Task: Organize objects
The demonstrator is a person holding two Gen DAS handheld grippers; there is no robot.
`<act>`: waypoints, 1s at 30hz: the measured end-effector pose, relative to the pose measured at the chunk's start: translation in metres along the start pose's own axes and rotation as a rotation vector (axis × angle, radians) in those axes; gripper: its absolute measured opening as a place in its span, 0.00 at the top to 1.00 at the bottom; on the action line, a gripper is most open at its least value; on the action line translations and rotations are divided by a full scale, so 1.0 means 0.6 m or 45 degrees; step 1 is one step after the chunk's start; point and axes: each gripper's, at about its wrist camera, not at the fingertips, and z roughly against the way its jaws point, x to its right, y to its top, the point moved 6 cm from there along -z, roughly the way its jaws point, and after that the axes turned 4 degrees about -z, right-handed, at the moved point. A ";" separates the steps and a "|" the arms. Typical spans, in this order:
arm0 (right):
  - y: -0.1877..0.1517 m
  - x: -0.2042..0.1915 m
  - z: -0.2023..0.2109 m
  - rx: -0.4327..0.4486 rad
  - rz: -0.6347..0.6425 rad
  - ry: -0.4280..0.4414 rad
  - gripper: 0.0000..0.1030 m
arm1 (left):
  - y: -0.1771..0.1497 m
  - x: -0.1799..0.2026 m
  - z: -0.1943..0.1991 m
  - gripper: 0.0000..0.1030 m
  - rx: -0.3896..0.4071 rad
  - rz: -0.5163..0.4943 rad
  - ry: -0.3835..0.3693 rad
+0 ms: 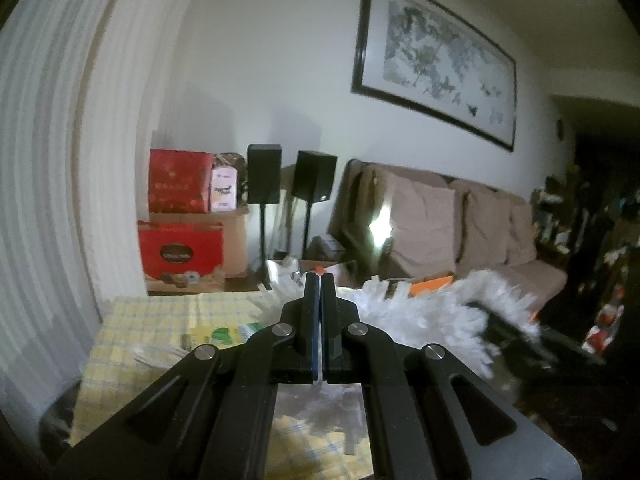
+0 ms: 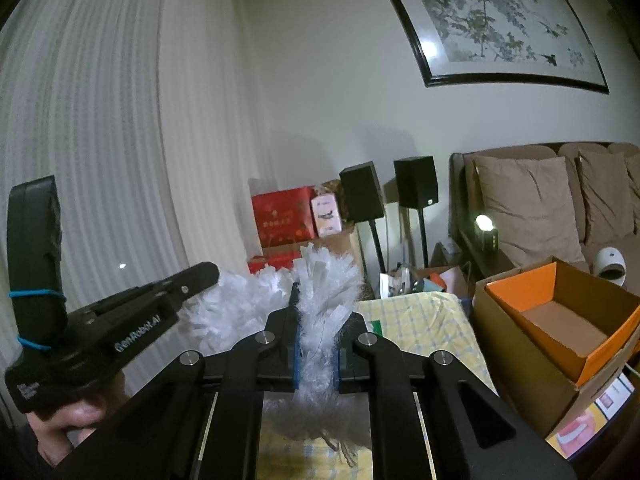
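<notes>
Two wrist views of a living room. The right gripper [image 2: 316,312] is closed on a white fluffy duster [image 2: 320,320]: the fibres fill the narrow gap between its blue pads [image 2: 297,360] and spill out above the fingertips and below the jaws. More of the duster's fluff spreads to the gripper's left, just ahead of the left gripper [image 2: 200,274], which enters that view from the left edge, gripped from below by a hand [image 2: 68,420]. Blue bands [image 2: 38,294] wrap the upright black part behind it.

In the left wrist view the left gripper [image 1: 320,280] has its fingers pressed together with nothing seen between them. The duster [image 1: 424,312] lies just to its right and slightly ahead, with some fibres also showing just left of the fingertips. A dark blurred shape [image 1: 520,332] at the duster's right end is probably the right gripper, though motion blur makes this uncertain.

Below both tools is a yellow checked cloth [image 2: 420,320]. To the right of the right gripper, near it, stands an open cardboard box [image 2: 560,320] with an orange lining. Farther ahead are two black speakers [image 2: 416,182] on stands, red boxes [image 2: 284,218], and a brown sofa [image 2: 532,200] with cushions. A framed painting [image 2: 500,28] hangs on the wall, and a white curtain [image 2: 100,120] fills the left.
</notes>
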 end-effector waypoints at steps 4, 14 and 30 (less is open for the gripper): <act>-0.008 0.005 -0.009 -0.017 -0.013 -0.001 0.91 | 0.001 -0.003 0.005 0.99 0.017 -0.018 0.000; -0.021 0.007 -0.022 -0.052 -0.039 0.000 0.91 | -0.004 -0.012 -0.014 0.99 -0.016 0.008 -0.018; 0.013 0.019 -0.027 -0.024 -0.039 0.062 0.91 | 0.035 0.017 0.012 0.99 0.088 -0.090 0.032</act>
